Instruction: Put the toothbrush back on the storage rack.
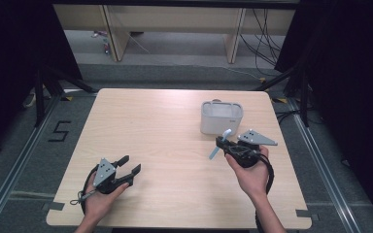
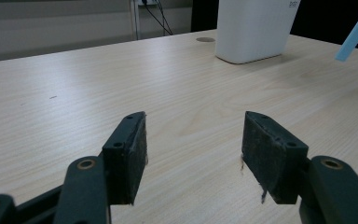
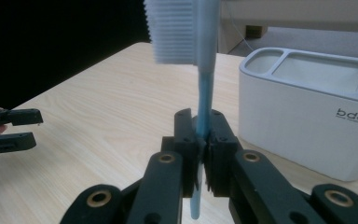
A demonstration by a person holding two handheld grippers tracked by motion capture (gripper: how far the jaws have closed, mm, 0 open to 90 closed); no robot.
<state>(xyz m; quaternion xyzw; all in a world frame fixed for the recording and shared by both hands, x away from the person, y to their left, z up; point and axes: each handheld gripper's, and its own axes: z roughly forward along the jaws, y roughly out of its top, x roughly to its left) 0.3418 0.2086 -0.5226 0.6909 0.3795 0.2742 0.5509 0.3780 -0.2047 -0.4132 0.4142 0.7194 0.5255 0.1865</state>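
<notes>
My right gripper [image 3: 200,161] is clamped on the blue toothbrush [image 3: 205,93] mid-handle, bristles up, white holder [image 3: 307,135] just beyond. Left gripper [image 2: 193,154] gapes wide w/ nothing in it. Brush looks light, stiff, slick plastic; I'd grip low on the handle.

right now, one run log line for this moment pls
right gripper: shut on blue toothbrush | left gripper: open, holds nothing, above table | white holder: upright, beside right gripper

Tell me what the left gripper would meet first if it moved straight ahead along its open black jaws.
Probably nothing soon: ahead of the left gripper lies bare light wooden table. The white plastic organiser box stands farther on, slightly right of that line, so depth is uncertain.
</notes>
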